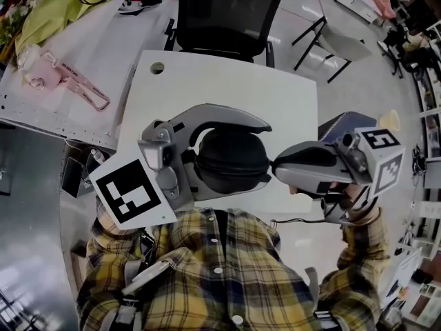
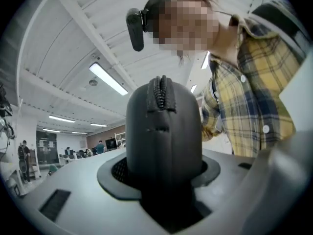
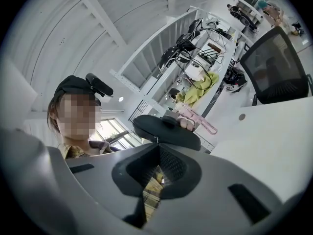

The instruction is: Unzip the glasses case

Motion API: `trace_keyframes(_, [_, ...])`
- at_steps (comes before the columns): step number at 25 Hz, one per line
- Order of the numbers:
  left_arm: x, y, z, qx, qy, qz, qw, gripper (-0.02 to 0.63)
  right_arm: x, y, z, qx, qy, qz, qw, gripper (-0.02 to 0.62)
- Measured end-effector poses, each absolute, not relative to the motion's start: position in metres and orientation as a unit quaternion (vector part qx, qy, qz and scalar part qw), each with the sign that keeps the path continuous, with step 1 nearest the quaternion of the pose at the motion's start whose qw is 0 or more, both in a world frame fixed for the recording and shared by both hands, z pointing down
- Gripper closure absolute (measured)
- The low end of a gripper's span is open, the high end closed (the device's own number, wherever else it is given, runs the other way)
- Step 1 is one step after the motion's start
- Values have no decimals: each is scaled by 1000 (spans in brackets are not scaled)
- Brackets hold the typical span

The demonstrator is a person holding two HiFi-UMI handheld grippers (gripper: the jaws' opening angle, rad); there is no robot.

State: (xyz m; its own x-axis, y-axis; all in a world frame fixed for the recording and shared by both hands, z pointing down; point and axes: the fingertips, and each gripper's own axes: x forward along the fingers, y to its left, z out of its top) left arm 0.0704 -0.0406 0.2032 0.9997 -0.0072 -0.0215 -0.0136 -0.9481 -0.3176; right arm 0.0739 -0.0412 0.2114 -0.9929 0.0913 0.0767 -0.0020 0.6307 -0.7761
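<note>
- White table (image 1: pixel 289 102) below: our left gripper (image 2: pixel 164 180) clamps the glasses case (image 1: pixel 231 158) above the near edge.
- Our right gripper (image 3: pixel 157 146) apparently pinches its zipper pull (image 3: pixel 156 140), right end; zip (image 2: pixel 160 94) looks closed, unzipping ahead.

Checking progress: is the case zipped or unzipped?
Zipped: the zip's teeth sit closed along the case's edge; right gripper seems to pinch the pull.

Glasses case (image 1: pixel 227 161) frame centre, between left gripper (image 1: pixel 262 154) jaws; right gripper (image 1: pixel 276 167) at its right end; table (image 1: pixel 207 81) beneath; chair (image 1: pixel 227 12) top centre.
</note>
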Motion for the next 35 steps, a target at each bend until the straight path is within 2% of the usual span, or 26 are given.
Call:
trace_keyframes(14, [34, -49, 147, -966, -49, 252, -23, 360, 68, -44, 215, -23, -908, 415, 57, 597])
trace_keyframes(30, [-10, -75, 130, -872, -88, 456, -156, 360, 63, -37, 222, -29, -902, 430, 36, 597])
trace_keyframes(35, [-10, -78, 127, -847, -96, 488, -186, 360, 62, -32, 232, -26, -900, 433, 34, 597])
